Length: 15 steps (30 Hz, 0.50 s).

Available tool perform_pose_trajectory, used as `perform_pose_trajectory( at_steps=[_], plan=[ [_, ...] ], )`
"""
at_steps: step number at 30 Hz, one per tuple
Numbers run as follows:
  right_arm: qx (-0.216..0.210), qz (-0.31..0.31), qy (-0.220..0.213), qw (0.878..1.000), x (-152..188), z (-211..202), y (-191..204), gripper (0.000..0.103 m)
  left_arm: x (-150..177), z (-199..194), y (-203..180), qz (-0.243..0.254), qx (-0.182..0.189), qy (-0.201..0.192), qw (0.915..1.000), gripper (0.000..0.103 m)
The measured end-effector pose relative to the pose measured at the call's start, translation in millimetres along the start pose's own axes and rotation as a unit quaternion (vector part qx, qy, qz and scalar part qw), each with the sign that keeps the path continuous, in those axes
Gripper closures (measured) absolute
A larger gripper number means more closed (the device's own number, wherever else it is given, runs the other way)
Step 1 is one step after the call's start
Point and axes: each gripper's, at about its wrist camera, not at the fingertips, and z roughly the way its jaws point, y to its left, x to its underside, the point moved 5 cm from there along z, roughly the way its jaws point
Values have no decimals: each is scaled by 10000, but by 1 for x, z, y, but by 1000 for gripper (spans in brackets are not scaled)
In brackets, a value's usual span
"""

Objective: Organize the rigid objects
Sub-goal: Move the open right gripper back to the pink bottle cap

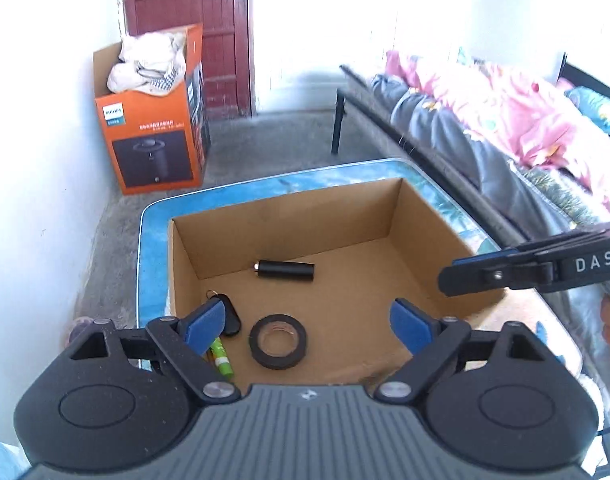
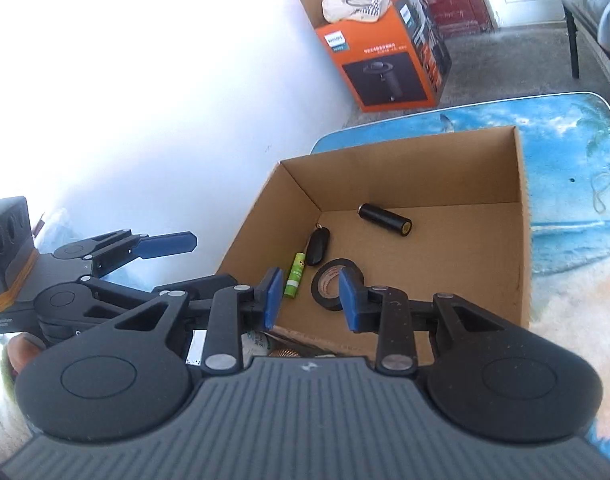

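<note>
Cardboard box [image 2: 405,152] holds tape roll [image 2: 329,276], black cylinder [image 2: 385,219], key fob [image 2: 318,245], green battery [image 2: 295,270].

This is a lived-in room of a home, plain and a bit rough. The floor [image 1: 265,140] is bare concrete, the walls [image 1: 45,120] whitewashed, and a dark red wooden door [image 1: 209,32] stands in the far corner. Along one side runs a metal-framed bed [image 1: 445,128] heaped with pink and grey bedding [image 1: 505,108]. An orange appliance box [image 1: 157,136] stuffed with pale cloth sits by the wall, near a low table [image 2: 565,184] printed with a beach scene.
</note>
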Motion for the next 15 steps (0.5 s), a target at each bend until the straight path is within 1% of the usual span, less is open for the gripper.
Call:
perform_pose_trajectory(
  at_steps=[3,6,8,10,12,15],
  plan=[
    [83,-26,-261,9996,32,-28,2,70,25,-14,-13,-80,108,-142,9998,10],
    [264,24,-297,9992,69,-36,-2,70,58,-16,-24,-191,176,-94,9996,10],
    [393,65,-271,9988,93,-35,-6,70,80,-12,-31,-286,320,20,9991,10],
    [518,105,-222,9984,119,-22,-10,70,99,-5,-37,-364,449,147,9982,10],
    [582,152,-168,9980,133,-13,-12,70,116,2,-45,-312,511,258,9979,10],
    [704,185,-18,9973,149,5,-15,70,136,12,-57,-143,484,388,9980,10]
  ],
)
